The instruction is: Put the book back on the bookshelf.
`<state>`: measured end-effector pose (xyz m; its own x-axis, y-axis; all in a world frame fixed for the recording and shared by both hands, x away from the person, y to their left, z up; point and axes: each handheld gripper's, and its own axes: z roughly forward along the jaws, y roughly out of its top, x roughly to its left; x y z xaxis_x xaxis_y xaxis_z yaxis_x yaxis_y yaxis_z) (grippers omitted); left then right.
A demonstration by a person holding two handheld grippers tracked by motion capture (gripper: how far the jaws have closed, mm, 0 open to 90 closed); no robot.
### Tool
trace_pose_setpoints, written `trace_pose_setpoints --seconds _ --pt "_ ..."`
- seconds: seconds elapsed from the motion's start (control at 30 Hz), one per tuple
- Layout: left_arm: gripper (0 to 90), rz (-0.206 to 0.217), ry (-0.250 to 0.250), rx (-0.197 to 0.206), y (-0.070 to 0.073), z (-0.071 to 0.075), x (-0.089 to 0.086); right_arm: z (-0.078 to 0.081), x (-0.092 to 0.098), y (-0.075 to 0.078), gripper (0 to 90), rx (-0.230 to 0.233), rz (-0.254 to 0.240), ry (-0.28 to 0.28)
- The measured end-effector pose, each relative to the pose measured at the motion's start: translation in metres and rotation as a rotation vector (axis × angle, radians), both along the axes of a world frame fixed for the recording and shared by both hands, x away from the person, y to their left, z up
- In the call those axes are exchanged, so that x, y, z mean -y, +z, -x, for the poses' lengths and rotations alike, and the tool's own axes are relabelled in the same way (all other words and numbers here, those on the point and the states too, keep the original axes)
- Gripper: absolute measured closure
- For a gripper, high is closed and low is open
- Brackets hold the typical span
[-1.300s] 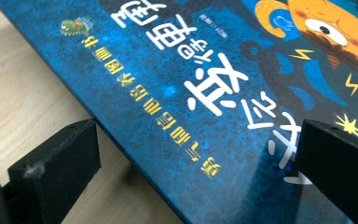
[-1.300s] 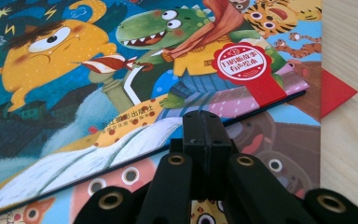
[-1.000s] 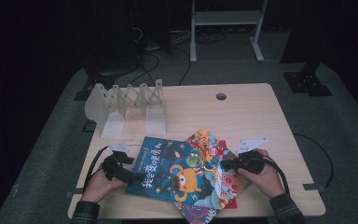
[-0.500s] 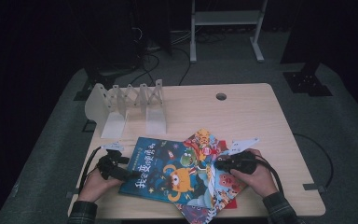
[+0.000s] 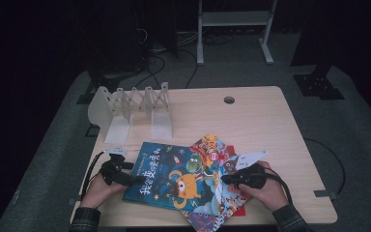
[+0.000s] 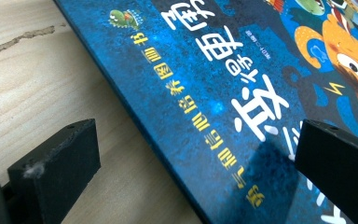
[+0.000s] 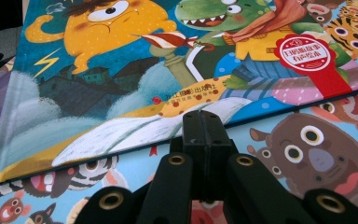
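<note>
Near edge of the worktop (image 5: 270, 116): the right gripper (image 5: 228, 179), jaws pressed together on nothing, rests at the blue book (image 5: 174, 176)'s right side. The left gripper (image 5: 134, 179) straddles its left edge, jaws apart. It overlaps another picture book (image 5: 222, 203); farther back stands a white rack (image 5: 130, 108).

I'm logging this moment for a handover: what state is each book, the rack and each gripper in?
Blue monster picture book: closed, flat, lying on top of the other book.
Colourful animal-cover book: closed, flat on the table, partly covered.
White folding book rack: upright, slots empty.
Left gripper: open, jaws straddling the blue book's edge.
Right gripper: shut, holding nothing, tips at the blue book's edge.
</note>
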<state>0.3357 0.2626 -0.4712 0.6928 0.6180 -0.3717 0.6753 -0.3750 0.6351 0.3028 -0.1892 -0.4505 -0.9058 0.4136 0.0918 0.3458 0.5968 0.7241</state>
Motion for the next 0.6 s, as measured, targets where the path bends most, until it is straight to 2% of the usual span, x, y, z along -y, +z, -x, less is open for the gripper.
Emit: trace_pose_setpoints --seconds 0.33,0.6 --pt "0.0 0.023 -0.016 -0.03 -0.003 -0.006 0.005 -0.003 -0.01 0.001 89.6 0.029 0.02 0.013" --pt "0.0 0.027 -0.022 -0.044 -0.004 -0.007 0.01 -0.003 -0.012 0.001 89.6 0.035 0.026 0.013"
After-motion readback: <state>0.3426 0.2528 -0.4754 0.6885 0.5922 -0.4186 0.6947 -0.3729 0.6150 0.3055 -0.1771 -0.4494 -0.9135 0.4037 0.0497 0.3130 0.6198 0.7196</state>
